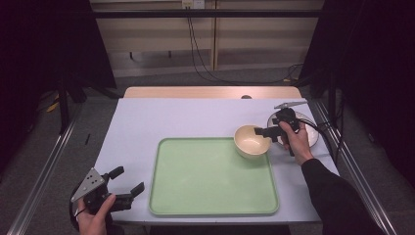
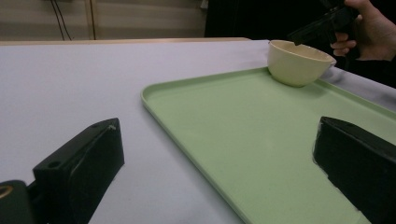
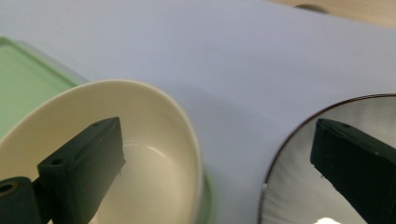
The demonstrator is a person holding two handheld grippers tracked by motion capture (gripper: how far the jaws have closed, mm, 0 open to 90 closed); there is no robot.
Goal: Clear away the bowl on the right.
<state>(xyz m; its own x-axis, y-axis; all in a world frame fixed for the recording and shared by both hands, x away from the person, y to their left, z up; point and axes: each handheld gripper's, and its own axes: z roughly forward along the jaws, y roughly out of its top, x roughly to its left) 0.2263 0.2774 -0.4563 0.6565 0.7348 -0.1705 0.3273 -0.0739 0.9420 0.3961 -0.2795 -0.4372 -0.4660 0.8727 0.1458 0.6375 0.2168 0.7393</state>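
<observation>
A cream bowl (image 1: 252,141) sits at the far right corner of a light green tray (image 1: 210,181). My right gripper (image 1: 268,128) is open at the bowl's right rim. In the right gripper view, one of its jaws hangs over the inside of the bowl (image 3: 154,154) and the other over a plate (image 3: 299,154); nothing is gripped. My left gripper (image 1: 128,180) is open and holds nothing, low over the table's near left corner. In the left gripper view, one jaw stands over the table and the other over the tray (image 2: 261,130), with the bowl (image 2: 296,63) far ahead.
A white, dark-rimmed plate (image 1: 309,128) lies on the pale table cover (image 1: 195,117) right of the tray, partly under the right hand. A wooden strip (image 1: 210,92) edges the table's back. Metal rails (image 1: 41,171) run along both sides.
</observation>
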